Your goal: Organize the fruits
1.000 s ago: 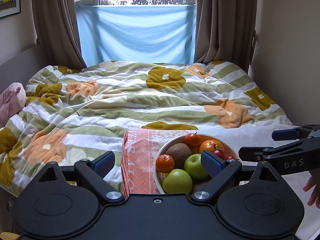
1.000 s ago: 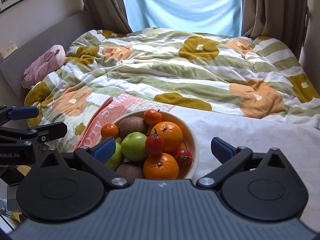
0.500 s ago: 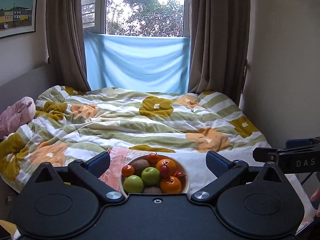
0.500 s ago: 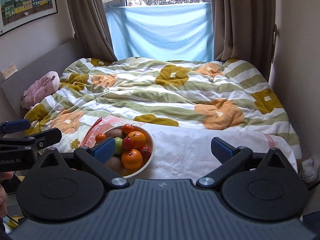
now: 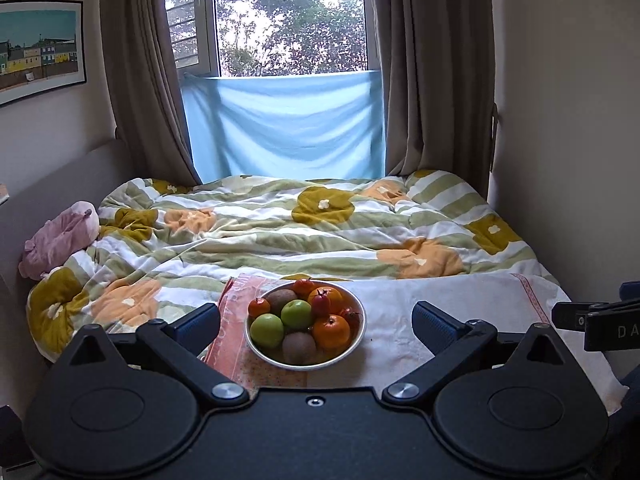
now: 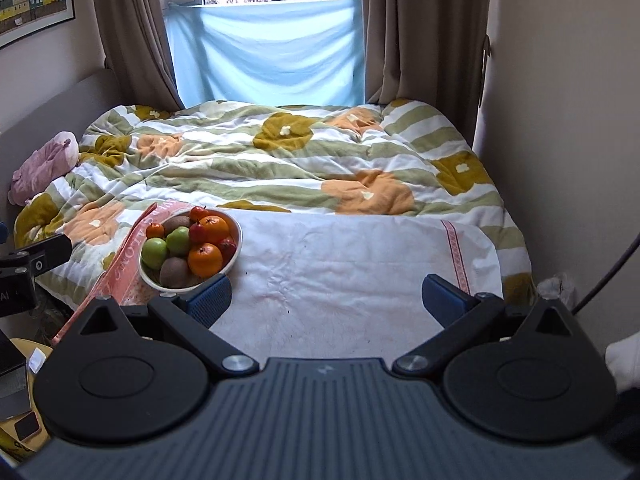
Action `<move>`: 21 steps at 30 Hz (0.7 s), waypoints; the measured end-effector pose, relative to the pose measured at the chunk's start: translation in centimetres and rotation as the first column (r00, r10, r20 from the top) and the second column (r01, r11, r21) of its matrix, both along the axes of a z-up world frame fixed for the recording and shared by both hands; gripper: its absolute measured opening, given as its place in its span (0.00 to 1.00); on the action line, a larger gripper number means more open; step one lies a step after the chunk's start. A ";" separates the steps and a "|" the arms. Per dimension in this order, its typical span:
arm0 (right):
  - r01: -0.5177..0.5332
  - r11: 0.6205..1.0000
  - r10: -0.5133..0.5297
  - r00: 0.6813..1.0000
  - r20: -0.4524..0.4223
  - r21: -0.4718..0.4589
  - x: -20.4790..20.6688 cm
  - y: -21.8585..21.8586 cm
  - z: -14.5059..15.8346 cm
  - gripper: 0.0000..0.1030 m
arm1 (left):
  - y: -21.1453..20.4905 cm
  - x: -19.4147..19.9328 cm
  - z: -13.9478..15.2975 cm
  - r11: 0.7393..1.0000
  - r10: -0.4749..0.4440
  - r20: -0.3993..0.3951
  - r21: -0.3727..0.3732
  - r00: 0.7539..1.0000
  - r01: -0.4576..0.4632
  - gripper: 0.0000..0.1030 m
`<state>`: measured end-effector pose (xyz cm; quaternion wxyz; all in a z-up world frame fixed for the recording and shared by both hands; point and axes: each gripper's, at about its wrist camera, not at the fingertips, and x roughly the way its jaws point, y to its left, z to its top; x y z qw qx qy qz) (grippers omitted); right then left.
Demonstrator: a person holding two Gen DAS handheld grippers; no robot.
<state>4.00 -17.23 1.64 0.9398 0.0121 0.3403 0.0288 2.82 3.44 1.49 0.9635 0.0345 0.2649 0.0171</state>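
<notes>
A white bowl (image 5: 352, 342) of fruit sits on a white cloth (image 5: 440, 304) at the near end of the bed. It holds green apples (image 5: 267, 330), oranges (image 5: 331, 332), kiwis (image 5: 299, 347) and small red fruits. My left gripper (image 5: 316, 322) is open and empty, held back from the bowl, which shows between its fingers. My right gripper (image 6: 326, 298) is open and empty, with the bowl (image 6: 236, 248) ahead on the left and the cloth (image 6: 340, 260) straight ahead.
A flowered quilt (image 5: 280, 232) covers the bed. A pink printed towel (image 5: 228, 336) lies under the bowl's left side. A pink plush toy (image 5: 60, 240) lies at the left headboard. The wall (image 5: 560, 120) runs along the right; curtains and a window stand behind.
Both grippers have pulled back and up from the bowl, which now looks smaller and farther away. Both stay open and empty.
</notes>
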 end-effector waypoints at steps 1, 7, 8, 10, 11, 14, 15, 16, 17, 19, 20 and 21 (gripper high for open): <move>0.007 1.000 -0.007 1.000 -0.001 -0.002 -0.3 -0.2 -0.1 1.00 | -0.3 -0.2 -0.1 1.000 -0.004 -0.001 0.000 1.000 0.004 1.00; 0.021 1.000 -0.021 1.000 0.007 -0.002 -1.5 -1.3 0.3 1.00 | -1.7 -1.6 -0.2 1.000 -0.020 0.002 0.000 1.000 0.020 1.00; 0.020 1.000 -0.020 1.000 0.009 -0.003 -1.6 -1.3 0.3 1.00 | -1.9 -1.7 -0.3 1.000 -0.020 0.002 0.000 1.000 0.020 1.00; 0.019 1.000 -0.019 1.000 0.013 -0.002 -1.8 -1.4 0.4 1.00 | -2.1 -2.0 -0.2 1.000 -0.019 0.003 -0.002 1.000 0.019 1.00; 0.017 1.000 -0.017 1.000 0.014 -0.001 -2.0 -1.5 0.4 1.00 | -2.2 -2.1 -0.2 1.000 -0.020 0.003 -0.003 1.000 0.020 1.00; 0.013 1.000 -0.013 1.000 0.018 -0.001 -2.3 -1.7 0.5 1.00 | -2.6 -2.5 -0.2 1.000 -0.017 0.003 -0.004 1.000 0.017 1.00; 0.013 1.000 -0.013 1.000 0.019 -0.001 -2.4 -1.7 0.5 1.00 | -2.6 -2.6 -0.2 1.000 -0.016 0.003 -0.004 1.000 0.016 1.00; 0.013 1.000 -0.013 1.000 0.019 -0.002 -2.4 -1.7 0.5 1.00 | -2.8 -2.8 -0.2 1.000 -0.015 0.004 -0.003 1.000 0.015 1.00; 0.013 1.000 -0.013 1.000 0.020 -0.002 -2.5 -1.8 0.5 1.00 | -2.9 -2.9 -0.2 1.000 -0.014 0.005 -0.003 1.000 0.014 1.00; 0.015 1.000 -0.015 1.000 0.017 -0.002 -2.6 -1.8 0.5 1.00 | -2.9 -3.0 -0.2 1.000 -0.012 0.007 -0.001 1.000 0.012 1.00; 0.018 1.000 -0.018 1.000 0.015 -0.002 -2.7 -1.9 0.5 1.00 | -3.0 -3.1 -0.2 1.000 -0.011 0.007 0.000 1.000 0.011 1.00; 0.020 1.000 -0.020 1.000 0.014 -0.004 -2.7 -2.0 0.5 1.00 | -3.0 -3.1 -0.2 1.000 -0.011 0.006 -0.001 1.000 0.011 1.00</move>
